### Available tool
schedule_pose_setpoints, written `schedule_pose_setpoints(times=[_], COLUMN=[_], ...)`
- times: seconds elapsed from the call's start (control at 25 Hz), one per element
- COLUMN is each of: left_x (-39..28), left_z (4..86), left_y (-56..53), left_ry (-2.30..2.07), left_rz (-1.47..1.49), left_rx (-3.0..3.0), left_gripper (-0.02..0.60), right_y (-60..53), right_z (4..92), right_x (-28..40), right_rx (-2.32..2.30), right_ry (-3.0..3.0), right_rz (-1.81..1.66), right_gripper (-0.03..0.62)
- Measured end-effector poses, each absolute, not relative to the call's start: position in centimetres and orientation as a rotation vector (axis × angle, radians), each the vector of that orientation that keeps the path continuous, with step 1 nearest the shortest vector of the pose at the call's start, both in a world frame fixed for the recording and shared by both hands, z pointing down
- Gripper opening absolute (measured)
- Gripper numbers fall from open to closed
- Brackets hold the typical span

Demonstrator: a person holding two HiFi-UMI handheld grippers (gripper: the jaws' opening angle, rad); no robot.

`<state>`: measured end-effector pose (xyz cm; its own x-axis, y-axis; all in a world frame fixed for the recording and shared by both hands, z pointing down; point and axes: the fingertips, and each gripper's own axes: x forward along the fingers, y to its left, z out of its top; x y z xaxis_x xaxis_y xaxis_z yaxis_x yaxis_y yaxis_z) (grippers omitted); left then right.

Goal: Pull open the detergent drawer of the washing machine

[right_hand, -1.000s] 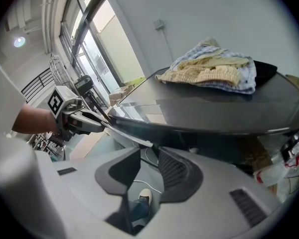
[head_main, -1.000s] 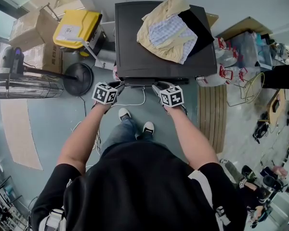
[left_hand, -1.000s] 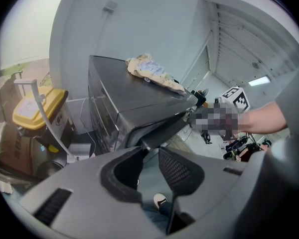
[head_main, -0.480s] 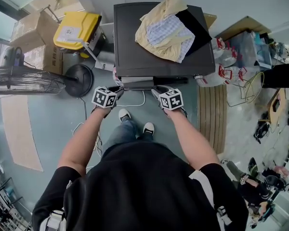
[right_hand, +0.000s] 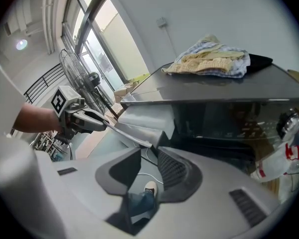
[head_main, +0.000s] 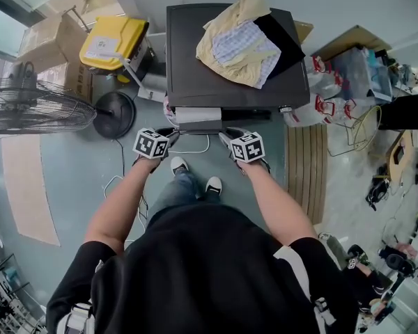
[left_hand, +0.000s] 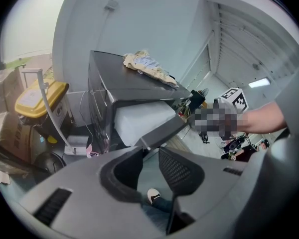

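The dark washing machine (head_main: 223, 89) stands in front of me with a heap of clothes (head_main: 242, 39) on its lid. Its detergent drawer (head_main: 198, 115) sticks out of the front at the upper left, its pale inside showing. My left gripper (head_main: 168, 131) is shut on the left end of the drawer's grey front. My right gripper (head_main: 226, 132) is shut on the right end. In the left gripper view the drawer (left_hand: 139, 121) runs from my left gripper (left_hand: 148, 151) across to the right one. In the right gripper view the drawer's front (right_hand: 139, 118) ends between the fingers of my right gripper (right_hand: 152, 151).
A yellow bin (head_main: 111, 40) and cardboard boxes (head_main: 49, 44) stand left of the machine. A floor fan (head_main: 35, 110) with a round base (head_main: 113, 115) stands at the left. Bags (head_main: 334, 82) and a slatted wooden board (head_main: 308, 165) lie at the right. A white cable (head_main: 191, 148) lies near my shoes (head_main: 195, 176).
The drawer has slid further out of the machine toward me, and both grippers have come back with it. The fan's head has swung to the right.
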<state>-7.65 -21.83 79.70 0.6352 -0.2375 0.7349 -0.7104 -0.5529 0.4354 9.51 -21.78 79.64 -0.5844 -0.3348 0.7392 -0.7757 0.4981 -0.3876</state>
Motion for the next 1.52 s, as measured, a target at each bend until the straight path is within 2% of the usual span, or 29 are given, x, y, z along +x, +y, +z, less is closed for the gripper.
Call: schedule_pose_setpoints(times=[1.52], left_x=[-6.6], left_z=[79.6], left_y=[-11.5], left_ry=[-0.74], left_rz=[0.777], left_rx=[2.058], left_gripper=[0.107], right_y=[-11.5], right_z=[79.6], right_x=[10.5], right_rx=[0.804], right_ry=[-2.137], right_rz=[1.005], right_gripper=[0.104])
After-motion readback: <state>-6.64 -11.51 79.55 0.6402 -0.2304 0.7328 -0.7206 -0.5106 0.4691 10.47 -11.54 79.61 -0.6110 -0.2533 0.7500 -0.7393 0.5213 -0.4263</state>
